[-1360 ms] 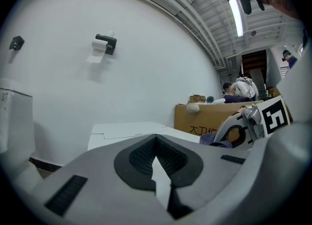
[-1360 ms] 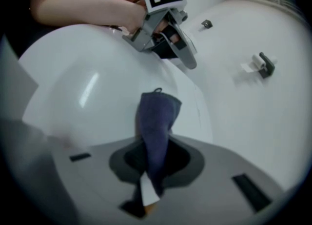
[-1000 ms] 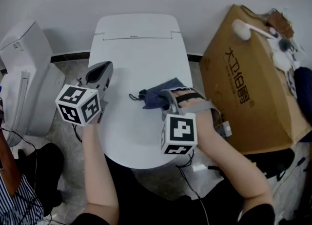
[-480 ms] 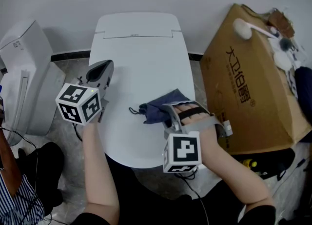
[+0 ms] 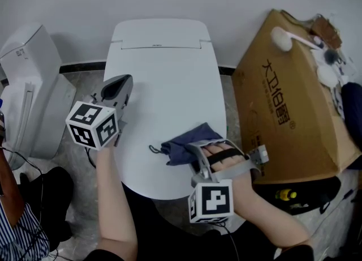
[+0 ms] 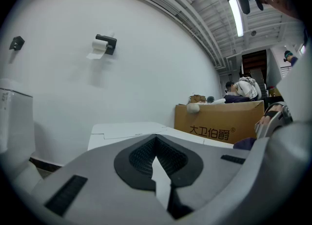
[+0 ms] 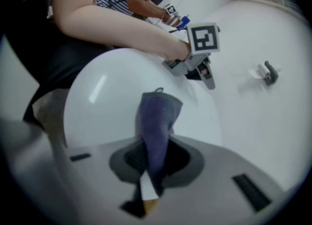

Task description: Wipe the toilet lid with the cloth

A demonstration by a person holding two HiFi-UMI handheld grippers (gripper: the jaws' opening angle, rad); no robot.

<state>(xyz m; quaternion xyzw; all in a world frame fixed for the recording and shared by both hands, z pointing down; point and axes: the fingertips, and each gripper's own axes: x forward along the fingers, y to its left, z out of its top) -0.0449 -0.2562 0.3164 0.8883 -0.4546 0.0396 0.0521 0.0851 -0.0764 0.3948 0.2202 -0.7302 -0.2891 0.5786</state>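
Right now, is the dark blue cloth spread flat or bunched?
Bunched: the dark blue cloth, pinched in the right gripper, lies crumpled on the white toilet lid.

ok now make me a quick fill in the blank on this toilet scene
1. The right gripper has its jaws shut on the cloth, which is dark ____.
2. The cloth rests on the toilet lid, whose colour is ____.
3. Between the jaws of the left gripper there is ____.
4. In the head view, the cardboard box stands to the ____ of the toilet.

Missing words: blue; white; nothing; right
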